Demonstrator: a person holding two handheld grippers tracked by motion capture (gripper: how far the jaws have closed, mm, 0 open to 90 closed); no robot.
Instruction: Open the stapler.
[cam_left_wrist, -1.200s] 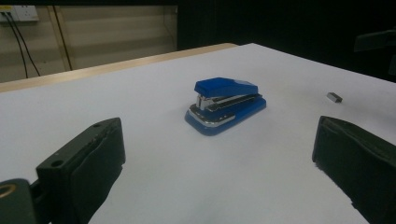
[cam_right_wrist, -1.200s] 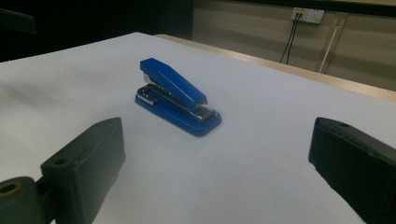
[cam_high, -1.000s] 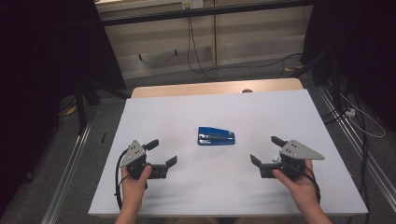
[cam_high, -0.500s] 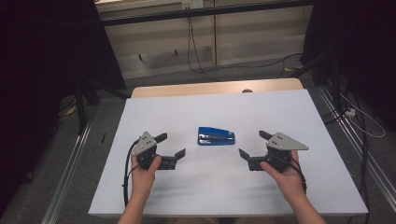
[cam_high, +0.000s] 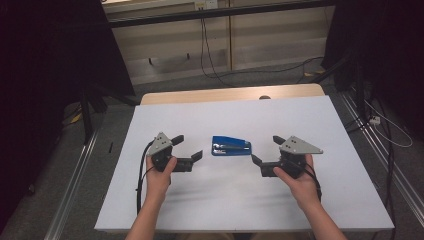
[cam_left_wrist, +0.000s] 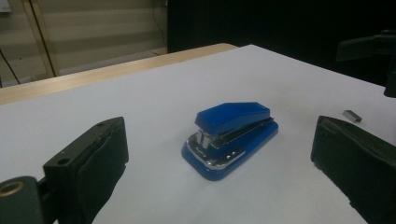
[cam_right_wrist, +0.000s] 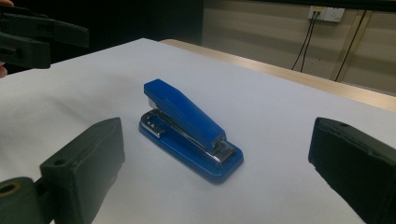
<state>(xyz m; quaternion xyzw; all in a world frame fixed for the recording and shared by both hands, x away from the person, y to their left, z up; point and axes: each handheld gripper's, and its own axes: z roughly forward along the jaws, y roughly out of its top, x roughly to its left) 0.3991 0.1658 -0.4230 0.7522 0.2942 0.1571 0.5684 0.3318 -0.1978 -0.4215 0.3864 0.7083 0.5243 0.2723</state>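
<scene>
My left claw (cam_high: 187, 147) is released, jaws spread wide, hanging just off the surface (cam_high: 345, 150) with nothing between them. My right claw (cam_high: 266, 150) is released too, equally wide and bare. Both point inward at the stapler (cam_high: 231, 146), which lies flat on the surface between them, near each claw but touching neither. In the left gripper view I see the stapler (cam_left_wrist: 231, 136) framed between my jaws, its metal mouth toward me. A small staple strip (cam_left_wrist: 352, 115) lies on the surface just beyond it. In the right gripper view the stapler (cam_right_wrist: 189, 128) sits ahead, angled.
</scene>
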